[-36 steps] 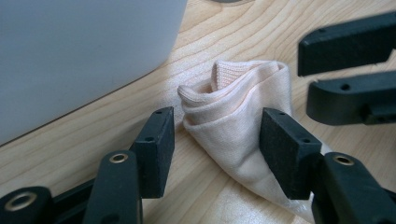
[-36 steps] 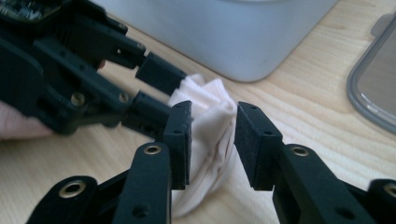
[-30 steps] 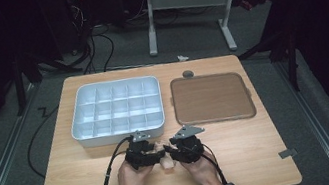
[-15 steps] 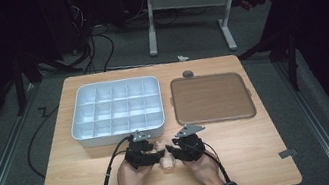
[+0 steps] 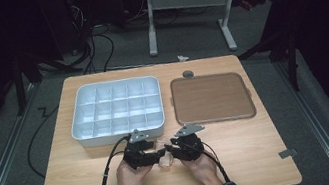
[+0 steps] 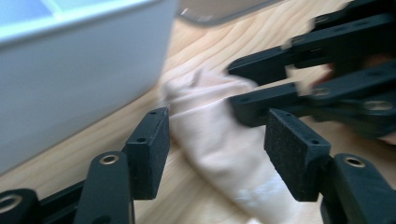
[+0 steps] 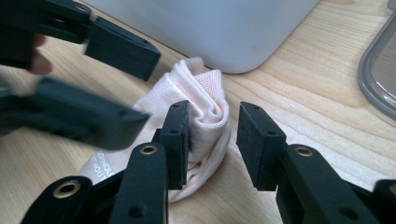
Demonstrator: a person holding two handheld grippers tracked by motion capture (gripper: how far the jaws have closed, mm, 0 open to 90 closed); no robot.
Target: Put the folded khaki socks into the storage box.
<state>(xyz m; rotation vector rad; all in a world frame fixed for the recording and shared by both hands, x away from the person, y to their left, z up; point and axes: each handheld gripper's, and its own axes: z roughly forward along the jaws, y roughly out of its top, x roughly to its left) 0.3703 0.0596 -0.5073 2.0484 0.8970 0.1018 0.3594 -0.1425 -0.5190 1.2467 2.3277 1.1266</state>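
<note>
Thing: pale pink rolled cotton sock [image 7: 205, 116] lay on the wooden bench [image 5: 242, 145], just before the white compartment tray [image 5: 117, 108].
Left tongs [image 6: 215, 149]: had just been opening; sock between, unclamped.
Right tongs [image 7: 212, 140]: apart, one pad touching the roll.
Meaning: likely regripping.

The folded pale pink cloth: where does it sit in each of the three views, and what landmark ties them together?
High view: pale pink cloth low centre, on the table between the two grippers.
Left gripper view: centre, lying between the open jaws.
Right gripper view: centre-left, its fold between the jaws.
Shared landmark: the white compartment tray, just behind the cloth.
</note>
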